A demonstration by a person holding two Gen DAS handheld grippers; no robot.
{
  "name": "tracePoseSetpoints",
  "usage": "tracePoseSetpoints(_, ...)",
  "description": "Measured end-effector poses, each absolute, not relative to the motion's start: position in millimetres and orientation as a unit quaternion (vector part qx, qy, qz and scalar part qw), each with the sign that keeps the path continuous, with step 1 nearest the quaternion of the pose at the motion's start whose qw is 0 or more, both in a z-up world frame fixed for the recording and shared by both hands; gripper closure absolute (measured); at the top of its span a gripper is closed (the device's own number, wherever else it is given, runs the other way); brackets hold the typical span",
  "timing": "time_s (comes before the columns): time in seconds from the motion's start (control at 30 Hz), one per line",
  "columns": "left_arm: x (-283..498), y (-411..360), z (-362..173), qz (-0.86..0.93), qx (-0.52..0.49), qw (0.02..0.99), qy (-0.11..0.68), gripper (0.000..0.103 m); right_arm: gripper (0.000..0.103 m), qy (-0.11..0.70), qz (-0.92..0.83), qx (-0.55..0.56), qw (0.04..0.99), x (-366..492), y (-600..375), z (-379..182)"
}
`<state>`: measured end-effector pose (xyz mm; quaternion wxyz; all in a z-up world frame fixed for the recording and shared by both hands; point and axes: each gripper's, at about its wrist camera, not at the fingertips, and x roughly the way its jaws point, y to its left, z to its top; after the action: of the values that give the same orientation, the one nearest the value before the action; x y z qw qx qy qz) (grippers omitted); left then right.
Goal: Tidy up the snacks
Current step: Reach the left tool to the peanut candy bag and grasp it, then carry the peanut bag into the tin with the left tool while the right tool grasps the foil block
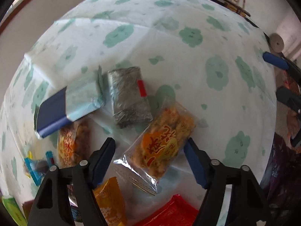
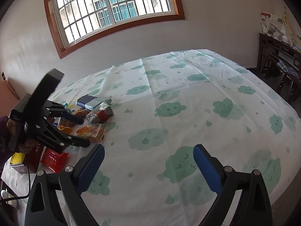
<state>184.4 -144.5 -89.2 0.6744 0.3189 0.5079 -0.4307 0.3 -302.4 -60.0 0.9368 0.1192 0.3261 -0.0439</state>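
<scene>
With the left gripper (image 1: pixel 149 151) spread on either side of the clear orange snack pack (image 1: pixel 160 143), which lies just beside the grey foil pack (image 1: pixel 129 96), it should pinch squarely across the middle, while the right gripper (image 2: pixel 148 162) hangs open, empty.

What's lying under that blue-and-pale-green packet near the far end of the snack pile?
The blue-and-pale-green packet lies partly over an orange-printed snack bag, whose top end it hides. The rest rests on the cloud-print tablecloth; anything else beneath is covered.

Black-framed left gripper (image 1: pixel 149 146) and right gripper (image 2: pixel 148 155); ribbed blue pads, silver screws, black cable trailing.
</scene>
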Motion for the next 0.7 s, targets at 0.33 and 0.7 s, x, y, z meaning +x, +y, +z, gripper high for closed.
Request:
tracePoseSetpoints(0.33, 141.9, -134.4, -66.1, -0.345, 0.300, 0.740, 0.493, 0.069, 0.006, 0.330, -0.051, 0.130, 0.933, 4.4, -310.1, -61.3)
tracePoseSetpoints(0.7, 106.5, -47.0, -2.9, -0.232, 0.072, 0.830, 0.503, 0.069, 0.005, 0.334, 0.022, 0.113, 0.936, 60.5, -278.5, -45.5)
